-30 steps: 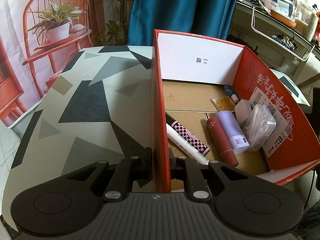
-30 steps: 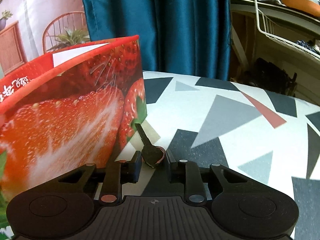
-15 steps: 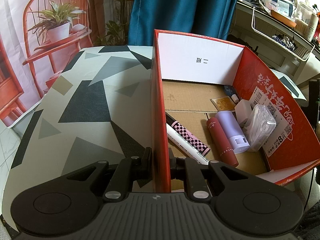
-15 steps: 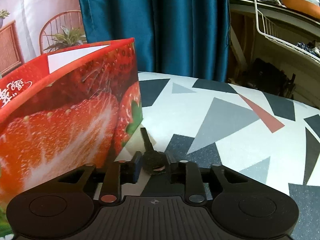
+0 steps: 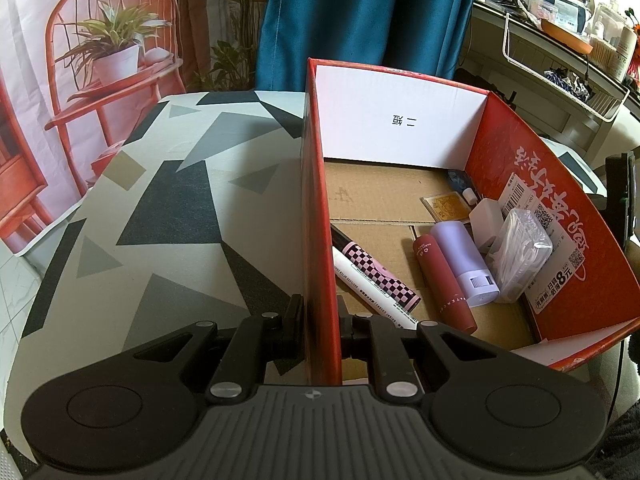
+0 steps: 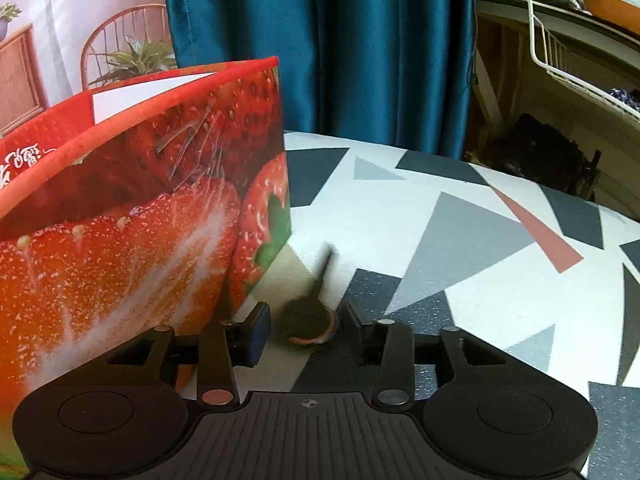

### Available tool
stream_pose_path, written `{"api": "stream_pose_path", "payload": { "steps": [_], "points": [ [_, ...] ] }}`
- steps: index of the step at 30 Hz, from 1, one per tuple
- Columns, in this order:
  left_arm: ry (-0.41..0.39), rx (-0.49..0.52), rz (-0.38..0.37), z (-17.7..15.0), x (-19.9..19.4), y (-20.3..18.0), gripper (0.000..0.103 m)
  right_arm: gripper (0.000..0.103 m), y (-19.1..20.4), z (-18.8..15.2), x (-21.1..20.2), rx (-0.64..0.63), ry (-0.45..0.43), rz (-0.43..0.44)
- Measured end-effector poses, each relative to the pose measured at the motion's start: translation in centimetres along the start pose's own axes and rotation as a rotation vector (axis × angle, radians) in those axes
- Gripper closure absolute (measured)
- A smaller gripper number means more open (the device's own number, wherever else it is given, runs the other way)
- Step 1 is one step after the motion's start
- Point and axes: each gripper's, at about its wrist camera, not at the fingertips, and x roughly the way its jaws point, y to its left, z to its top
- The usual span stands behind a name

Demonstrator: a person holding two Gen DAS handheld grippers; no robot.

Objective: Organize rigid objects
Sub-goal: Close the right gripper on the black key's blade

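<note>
Key [image 6: 310, 314] now blurred and loose between right gripper's [image 6: 306, 322] widened fingers; left gripper [image 5: 320, 320] still clamps box wall [image 5: 318, 240].

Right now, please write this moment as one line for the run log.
left gripper: shut on box wall | right gripper: open around dark key-like object, blurred | table: object not yet boxed

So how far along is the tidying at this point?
Done: pens, a red tube, a lilac bottle and small items lie in the red box. In hand: the left tool clamps the box wall; the right tool is open around a blurred black key-like item outside the box. Left: getting that item in.
</note>
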Motion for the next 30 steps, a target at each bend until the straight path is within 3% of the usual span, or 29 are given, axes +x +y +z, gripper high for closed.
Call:
{"api": "stream_pose_path", "payload": {
  "steps": [10, 18, 22, 30],
  "points": [
    [-0.001, 0.003, 0.002, 0.0, 0.0, 0.0, 0.087, 0.078, -3.0, -0.6, -1.0, 0.212, -0.033, 0.086],
    [-0.001, 0.004, 0.003, 0.0, 0.0, 0.0, 0.087, 0.085, -4.7, -1.3, -2.7, 0.299, -0.069, 0.088],
    [-0.001, 0.003, 0.003, 0.0, 0.0, 0.0, 0.087, 0.093, -5.3, -1.3, -3.2, 0.323, -0.079, 0.079],
    [-0.001, 0.003, 0.003, 0.0, 0.1, 0.0, 0.087, 0.094, -5.0, -1.4, -2.7, 0.255, -0.050, 0.045]
  ]
}}
